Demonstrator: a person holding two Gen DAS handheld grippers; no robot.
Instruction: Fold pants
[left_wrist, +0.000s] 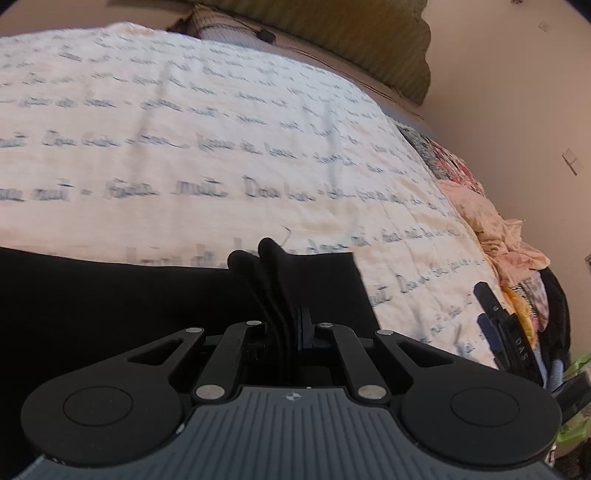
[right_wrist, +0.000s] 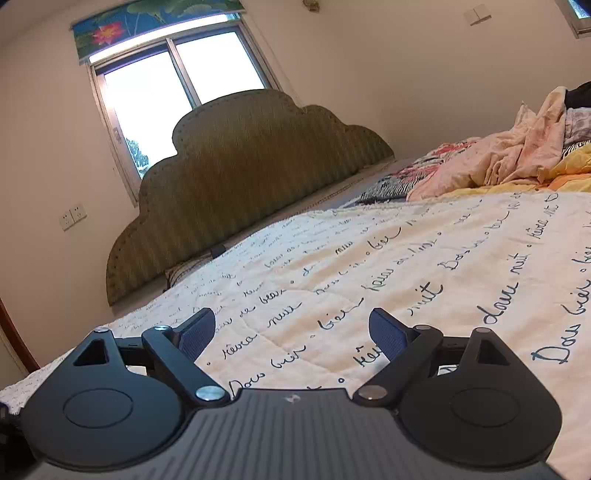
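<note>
With our left gripper (left_wrist: 284, 295) clenched on a bunched fold of the soft, limp black pants (left_wrist: 110, 295) lying on the bed (left_wrist: 221, 147), our released right gripper (right_wrist: 291, 328) should pinch another edge.

In the left wrist view the black pants (left_wrist: 110, 295) run off the left edge, and their near part is hidden behind the left claw (left_wrist: 286, 321), so their full shape cannot be told. The fabric bunched between the claw's fingers covers the pads almost wholly. The script on the bedspread (left_wrist: 221, 147) is smeared by motion blur and cannot be read. The other claw (left_wrist: 506, 325) shows only in part at the right, its lower end lost behind the near claw's body. The heap of clothes (left_wrist: 509, 240) is squeezed at the rim, its pieces hard to tell apart.

In the right wrist view the pants do not show. The headboard (right_wrist: 240, 177) hides the window's (right_wrist: 166, 92) lower part, and the heap is cut by the right edge.
</note>
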